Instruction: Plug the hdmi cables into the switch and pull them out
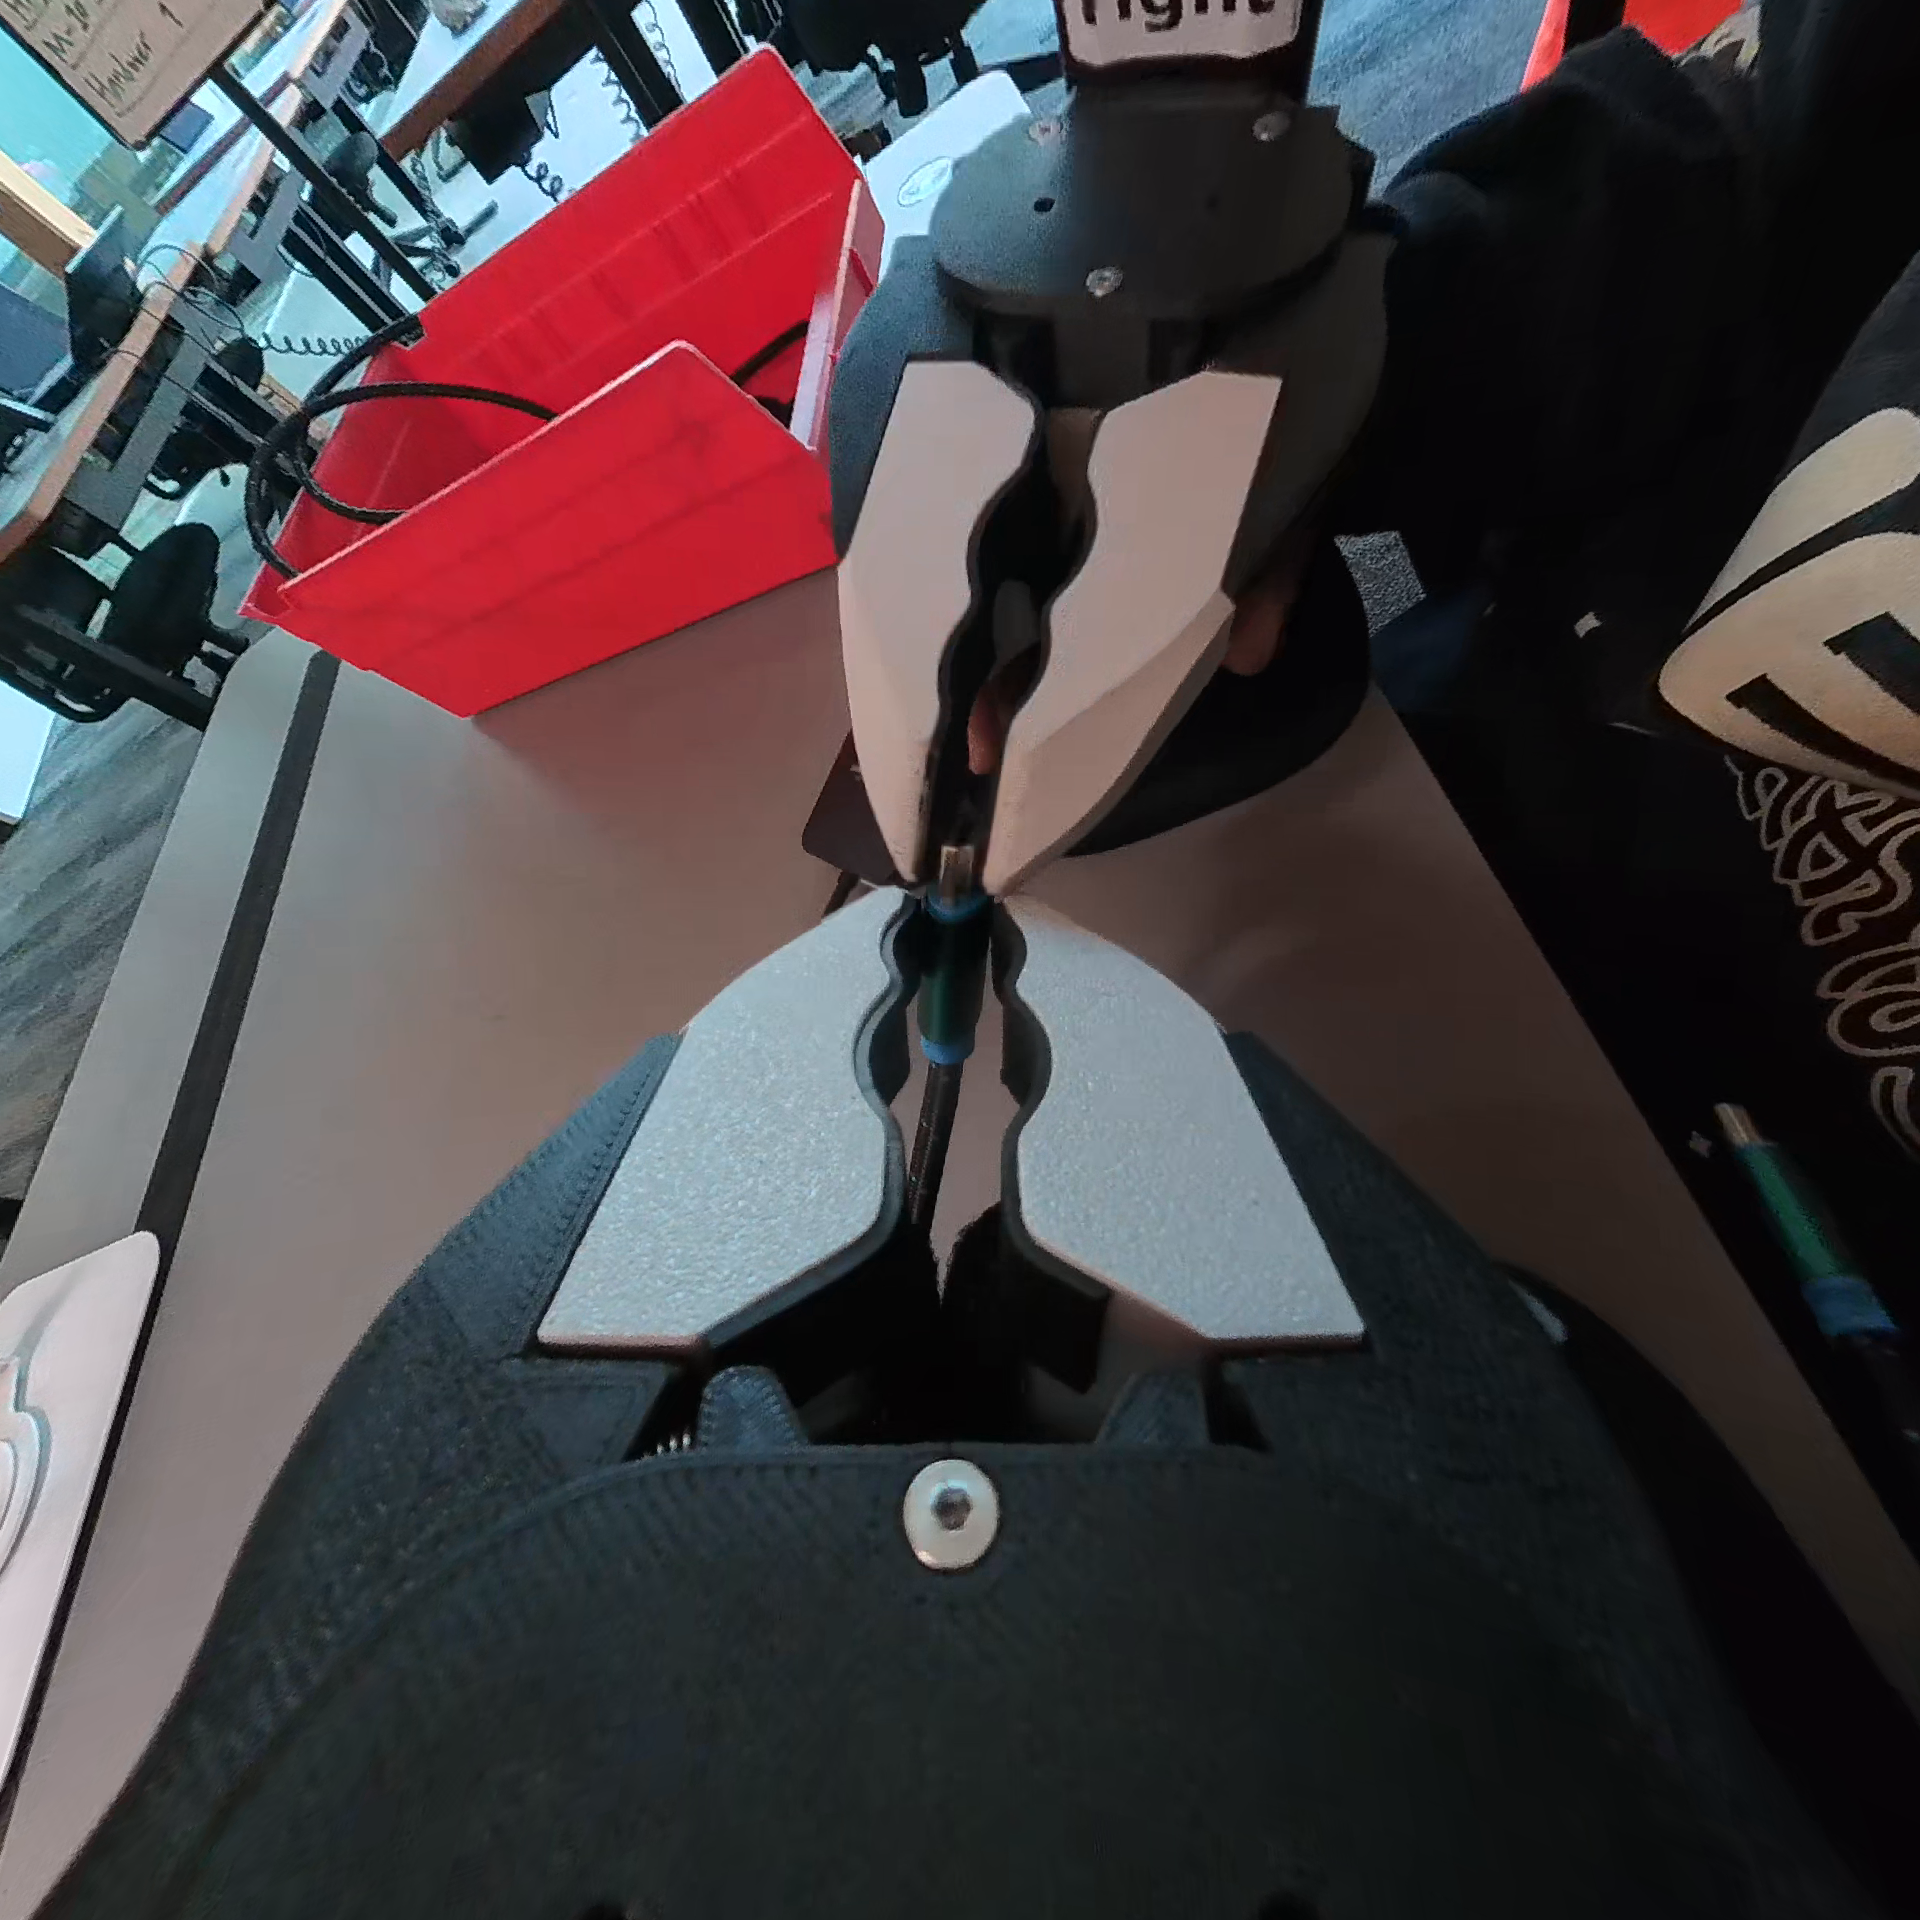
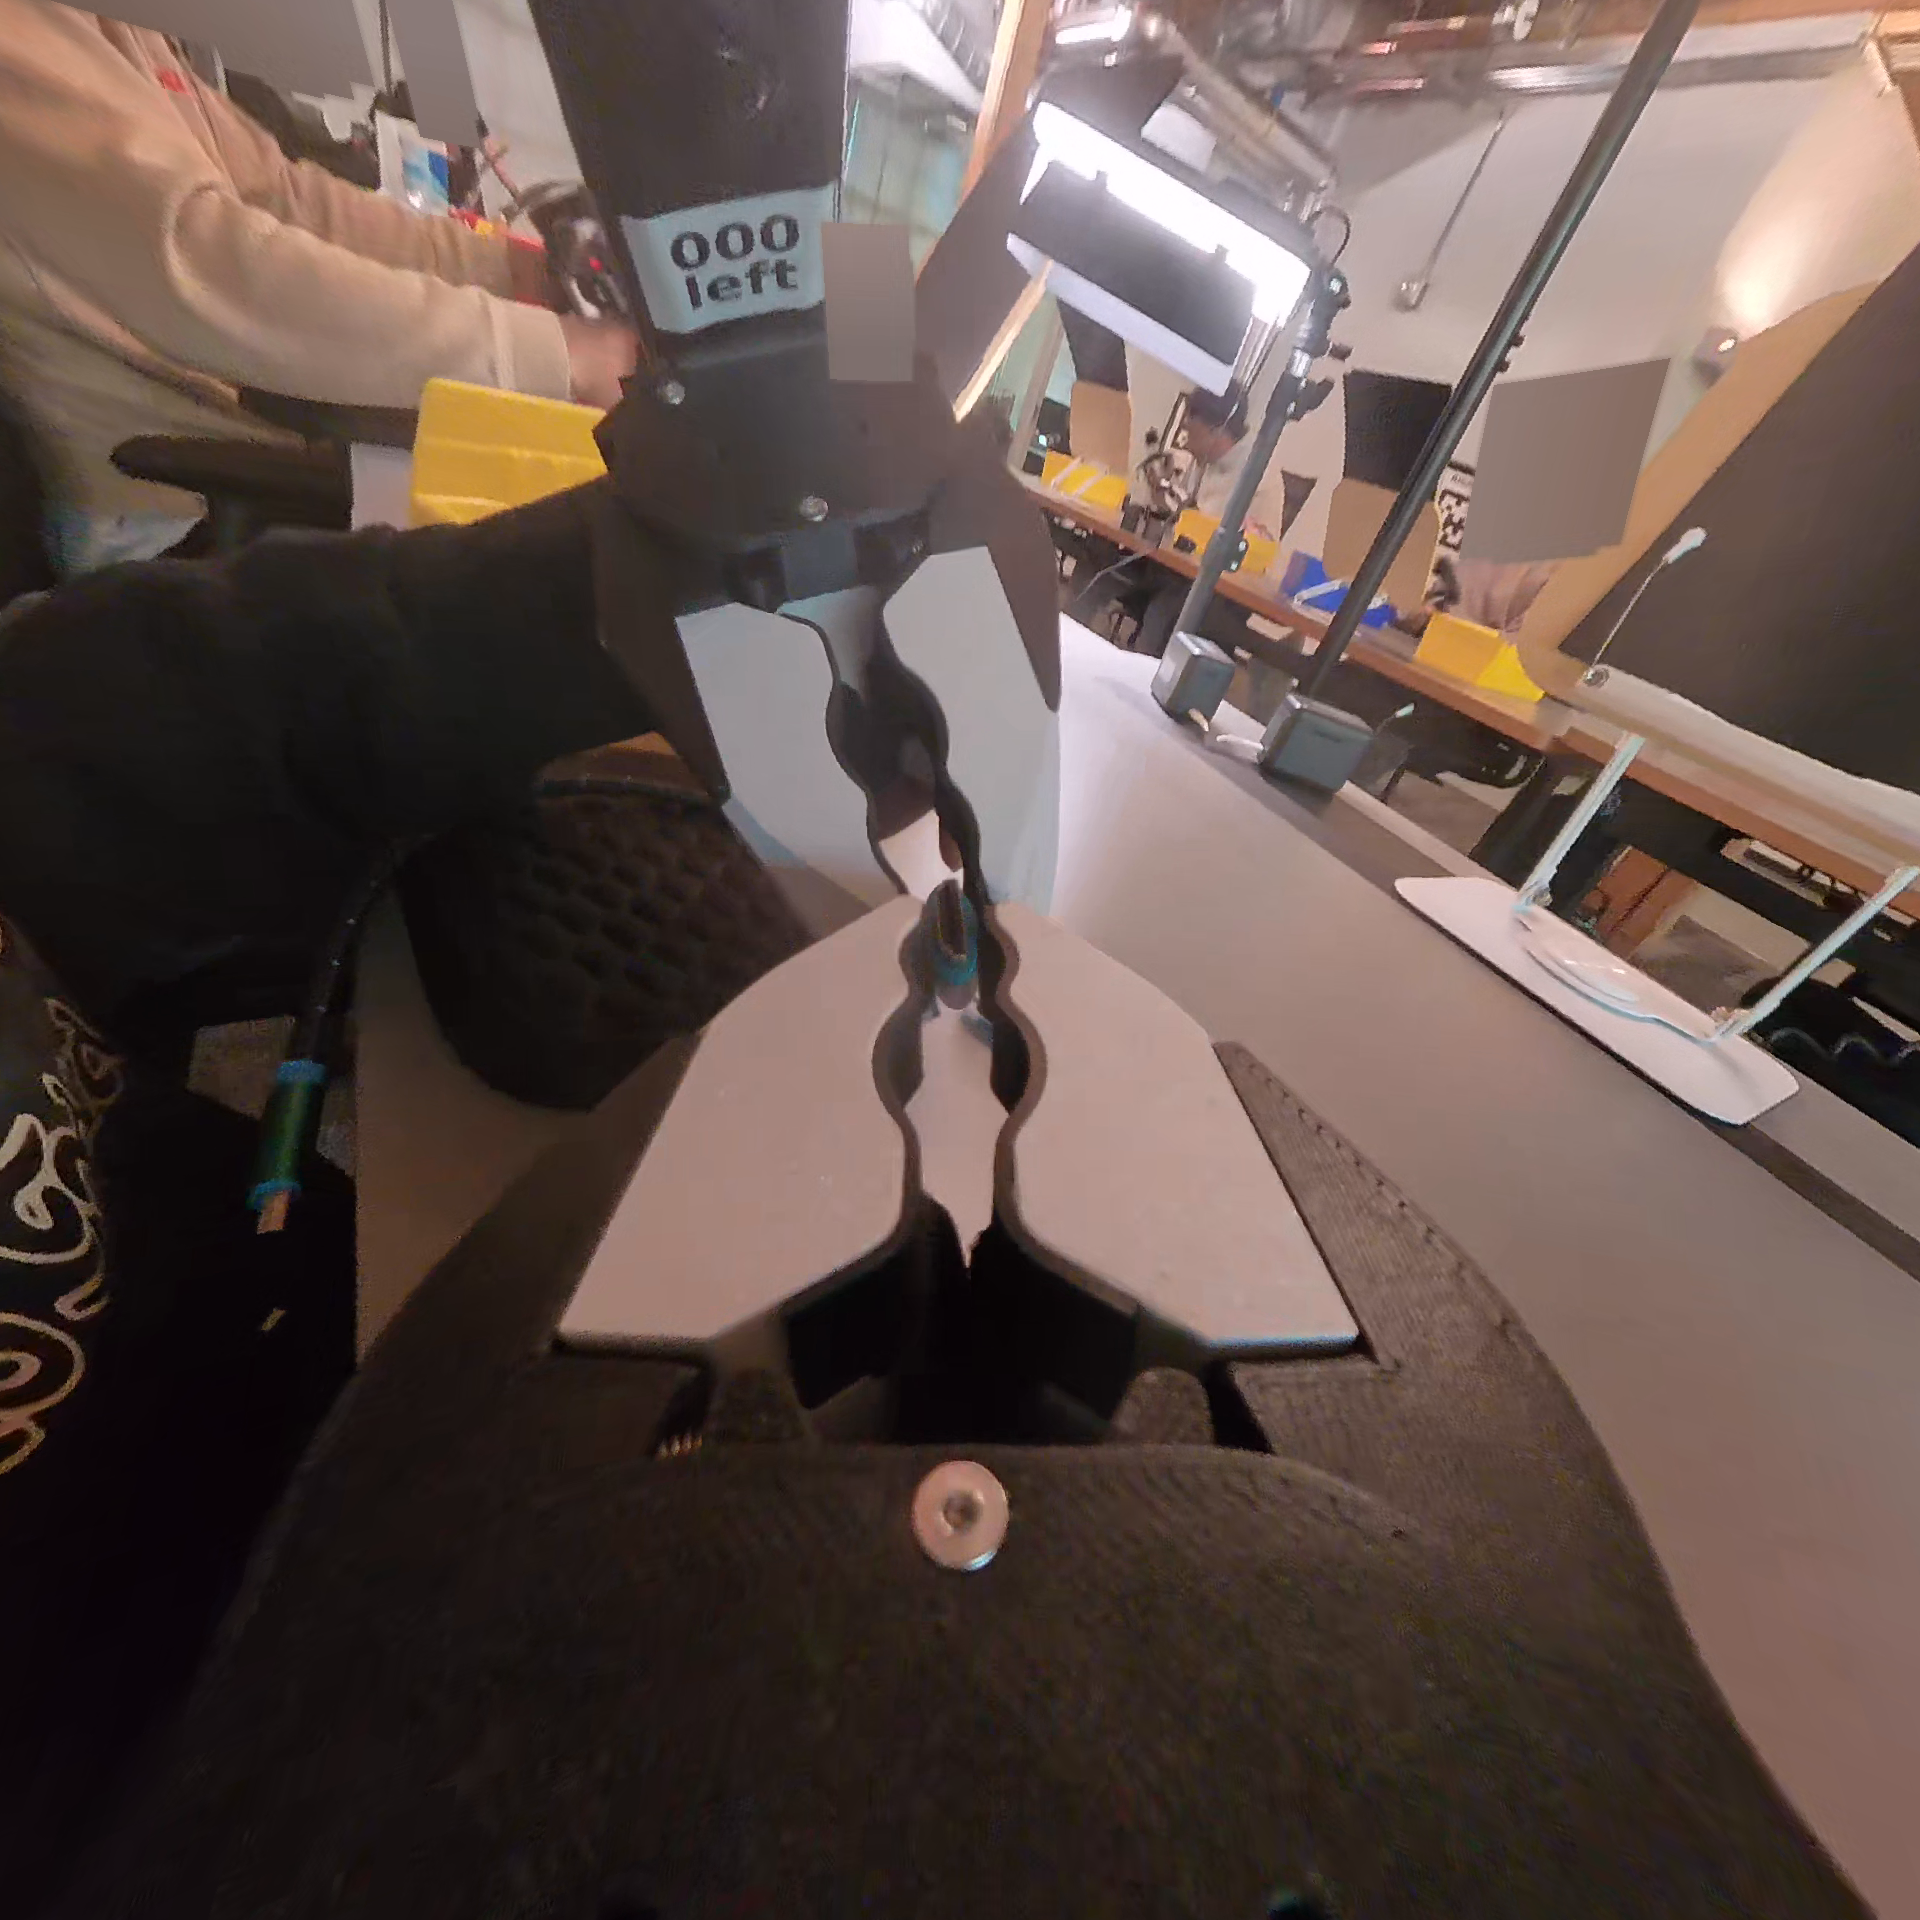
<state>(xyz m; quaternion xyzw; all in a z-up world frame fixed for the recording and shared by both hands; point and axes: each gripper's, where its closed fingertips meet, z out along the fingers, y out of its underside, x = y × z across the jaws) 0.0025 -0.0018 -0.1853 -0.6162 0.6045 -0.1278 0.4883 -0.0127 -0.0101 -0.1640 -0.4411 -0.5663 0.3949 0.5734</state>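
Note:
A green hdmi plug (image 1: 948, 992) with blue bands sits between the fingers of my left gripper (image 1: 945, 914), which is shut on it. Its cable runs back toward the camera and its metal tip (image 1: 957, 862) points away. My right gripper (image 1: 958, 883) meets the left tip to tip, its jaws closed narrowly around that tip. In the right wrist view the plug end (image 2: 948, 940) shows between my right gripper's tips (image 2: 951, 935), facing the left gripper (image 2: 925, 883). A second green plug (image 2: 283, 1132) hangs loose at the table edge and also shows in the left wrist view (image 1: 1792, 1226). A small dark object (image 1: 847, 831) lies half hidden behind the right finger.
A red bin (image 1: 582, 468) with a coiled black cable (image 1: 312, 447) stands at the back of the grey table (image 1: 520, 935). A white stand base (image 2: 1621, 997) and light-stand feet (image 2: 1314, 743) sit on the table's far side. A person's dark sleeve (image 2: 260, 727) is close by.

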